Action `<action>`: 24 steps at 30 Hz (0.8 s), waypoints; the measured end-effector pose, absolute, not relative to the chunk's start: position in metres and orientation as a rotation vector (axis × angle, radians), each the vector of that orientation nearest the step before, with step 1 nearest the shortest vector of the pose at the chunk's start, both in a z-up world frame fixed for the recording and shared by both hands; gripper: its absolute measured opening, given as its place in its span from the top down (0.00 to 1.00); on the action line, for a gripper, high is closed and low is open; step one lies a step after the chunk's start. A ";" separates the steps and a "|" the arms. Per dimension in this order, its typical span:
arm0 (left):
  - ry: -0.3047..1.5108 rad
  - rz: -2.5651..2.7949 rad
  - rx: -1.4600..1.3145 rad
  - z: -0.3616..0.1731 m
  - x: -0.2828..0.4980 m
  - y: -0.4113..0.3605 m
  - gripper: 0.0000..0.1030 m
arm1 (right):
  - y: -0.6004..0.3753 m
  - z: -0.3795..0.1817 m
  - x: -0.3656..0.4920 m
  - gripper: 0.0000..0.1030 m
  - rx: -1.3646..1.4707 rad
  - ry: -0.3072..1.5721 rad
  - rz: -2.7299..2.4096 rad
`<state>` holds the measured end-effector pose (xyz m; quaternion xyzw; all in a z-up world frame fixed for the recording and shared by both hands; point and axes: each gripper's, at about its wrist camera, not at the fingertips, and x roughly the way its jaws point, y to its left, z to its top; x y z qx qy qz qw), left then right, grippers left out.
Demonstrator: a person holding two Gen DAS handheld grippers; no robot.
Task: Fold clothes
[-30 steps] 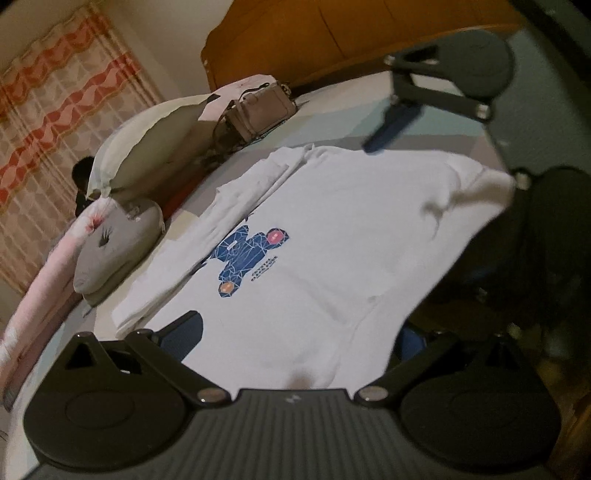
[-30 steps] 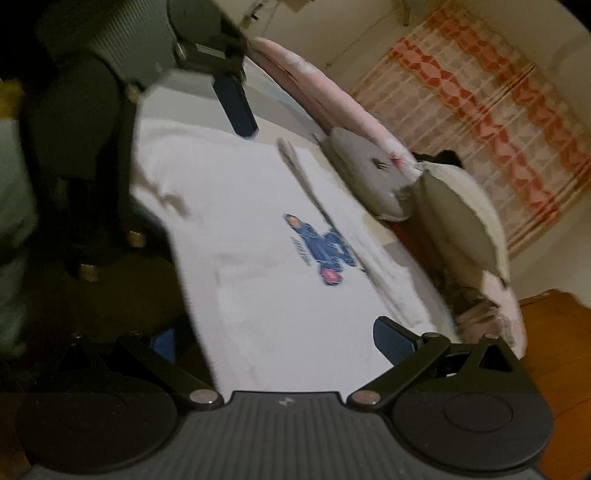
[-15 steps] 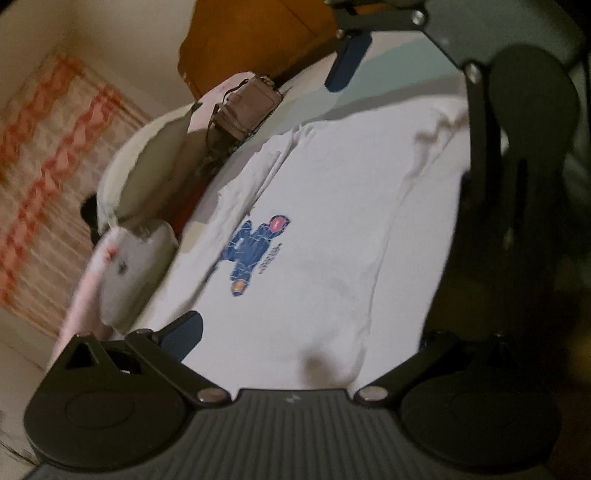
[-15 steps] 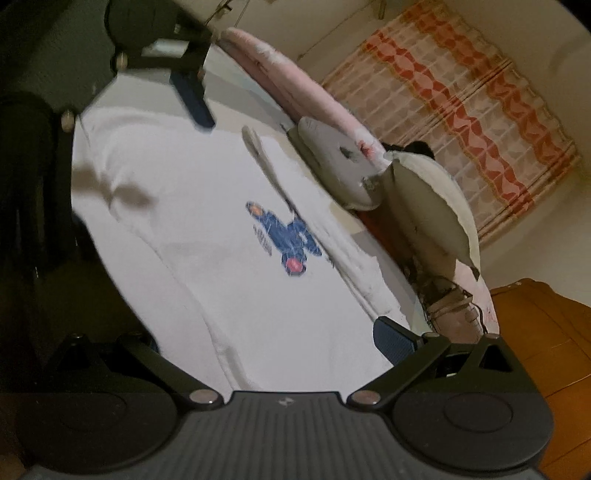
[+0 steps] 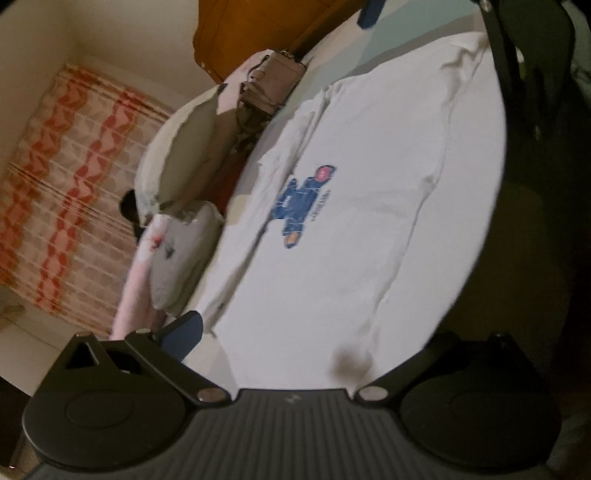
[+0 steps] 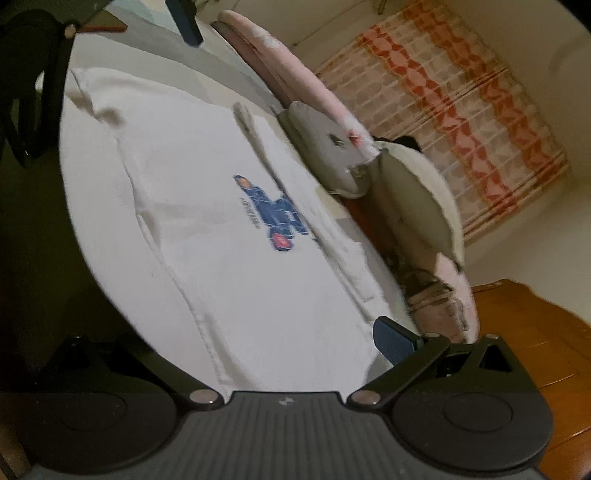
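Raised sweatshirt [image 5: 369, 221] between spread fingers [image 5: 183, 332]

Pillows [image 5: 177, 155] and a brown bag [image 5: 275, 85] line the bed's far edge, before an orange-patterned curtain [image 6: 461, 103].

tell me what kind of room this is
Most likely a bedroom in a home. A white sweatshirt lies spread on a bed with pillows along one side, a wooden headboard stands at its end, and a patterned curtain covers the wall beyond.
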<state>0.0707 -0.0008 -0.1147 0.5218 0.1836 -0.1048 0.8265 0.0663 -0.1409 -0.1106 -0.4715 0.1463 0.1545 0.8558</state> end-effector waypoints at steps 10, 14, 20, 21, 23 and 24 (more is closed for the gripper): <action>0.353 -0.165 1.096 -0.106 0.081 0.005 0.00 | -0.146 -0.104 0.075 0.00 -1.014 0.224 0.192; 0.332 -0.144 1.095 -0.098 0.091 0.008 0.00 | -0.144 -0.100 0.084 0.00 -1.039 0.192 0.156; 0.310 -0.144 1.111 -0.090 0.109 0.009 0.00 | -0.142 -0.094 0.105 0.00 -1.041 0.195 0.146; 0.310 -0.148 1.115 -0.089 0.113 0.009 0.00 | -0.142 -0.093 0.109 0.00 -1.042 0.196 0.146; 0.308 -0.156 1.126 -0.088 0.119 0.009 0.00 | -0.142 -0.091 0.118 0.00 -1.044 0.199 0.148; 0.307 -0.161 1.130 -0.087 0.123 0.009 0.00 | -0.142 -0.089 0.122 0.00 -1.045 0.201 0.151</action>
